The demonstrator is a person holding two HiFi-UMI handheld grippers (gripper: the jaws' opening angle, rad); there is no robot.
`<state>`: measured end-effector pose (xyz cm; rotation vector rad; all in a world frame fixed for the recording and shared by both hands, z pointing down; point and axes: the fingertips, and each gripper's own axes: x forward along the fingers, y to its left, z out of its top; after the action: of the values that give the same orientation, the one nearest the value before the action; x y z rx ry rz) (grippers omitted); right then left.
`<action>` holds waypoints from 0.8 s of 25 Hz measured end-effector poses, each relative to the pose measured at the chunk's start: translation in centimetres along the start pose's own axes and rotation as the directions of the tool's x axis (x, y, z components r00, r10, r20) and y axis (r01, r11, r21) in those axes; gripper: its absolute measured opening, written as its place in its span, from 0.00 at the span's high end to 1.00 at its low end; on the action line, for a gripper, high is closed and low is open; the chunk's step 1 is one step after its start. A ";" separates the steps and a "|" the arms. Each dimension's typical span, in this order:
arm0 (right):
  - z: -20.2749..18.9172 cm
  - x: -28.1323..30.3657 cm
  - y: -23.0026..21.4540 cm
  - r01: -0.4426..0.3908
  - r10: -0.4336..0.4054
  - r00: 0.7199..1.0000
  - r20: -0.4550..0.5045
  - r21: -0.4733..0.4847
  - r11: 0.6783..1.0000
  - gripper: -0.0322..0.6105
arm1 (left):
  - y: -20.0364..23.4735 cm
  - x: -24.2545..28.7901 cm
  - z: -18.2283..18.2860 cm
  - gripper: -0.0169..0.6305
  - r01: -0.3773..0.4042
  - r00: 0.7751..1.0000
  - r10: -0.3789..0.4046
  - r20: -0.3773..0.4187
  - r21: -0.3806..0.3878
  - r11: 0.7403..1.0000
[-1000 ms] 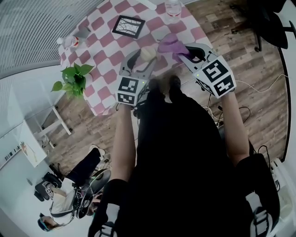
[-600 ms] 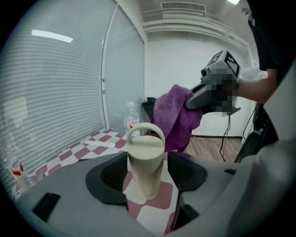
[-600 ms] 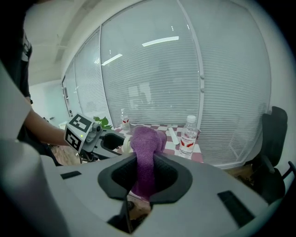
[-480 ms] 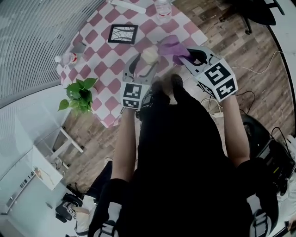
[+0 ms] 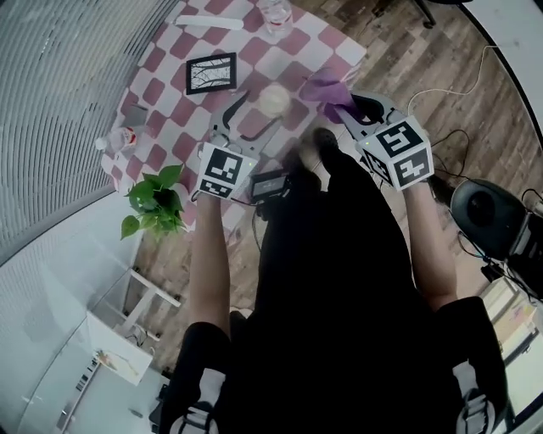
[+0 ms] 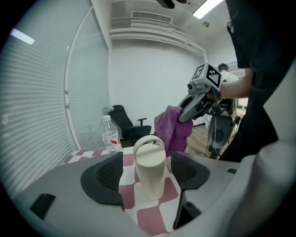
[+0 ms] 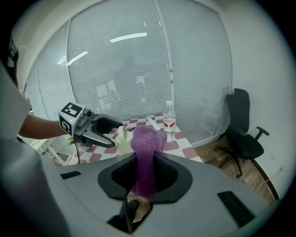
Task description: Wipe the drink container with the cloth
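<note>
L gripper [image 5: 253, 114]: jaws wide, just been opening, either side of cream drink container [image 6: 149, 166], not touching. Upright on checkered table [image 5: 170, 61]. R gripper [image 7: 145, 178]: clamped on purple cloth [image 7: 147, 143], just right of container.

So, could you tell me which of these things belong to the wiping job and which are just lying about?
Job: cream drink container, purple cloth.
Lying about: water bottle, picture frame, potted plant, office chair.

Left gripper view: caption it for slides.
Left gripper, jaws just opened wider, flanks cream drink container; right gripper holds purple cloth.
</note>
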<state>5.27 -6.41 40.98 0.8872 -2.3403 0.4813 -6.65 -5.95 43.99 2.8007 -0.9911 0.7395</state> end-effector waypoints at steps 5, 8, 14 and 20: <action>-2.2 -0.8 1.2 0.033 -0.032 0.999 -0.018 0.056 0.998 0.82 | -0.1 0.8 -0.4 0.48 0.147 0.986 -0.129 -0.103 0.185 0.972; -2.7 -1.1 1.7 0.044 -0.043 0.999 -0.022 0.084 0.995 0.82 | -0.5 1.2 0.1 0.48 0.261 0.963 -0.240 -0.123 0.210 0.942; -3.1 -1.5 1.7 0.064 -0.060 0.997 -0.042 0.104 0.992 0.82 | -0.6 2.3 0.4 0.48 0.385 0.920 -0.359 -0.156 0.202 0.901; -3.5 -1.7 1.6 0.073 -0.068 0.996 -0.049 0.119 0.990 0.82 | -0.9 2.9 -1.0 0.50 0.451 0.885 -0.410 -0.219 0.189 0.872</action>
<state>6.55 -2.69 42.39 1.0013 -2.2500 0.6120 -4.53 -6.64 46.29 2.9207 -0.2362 1.0619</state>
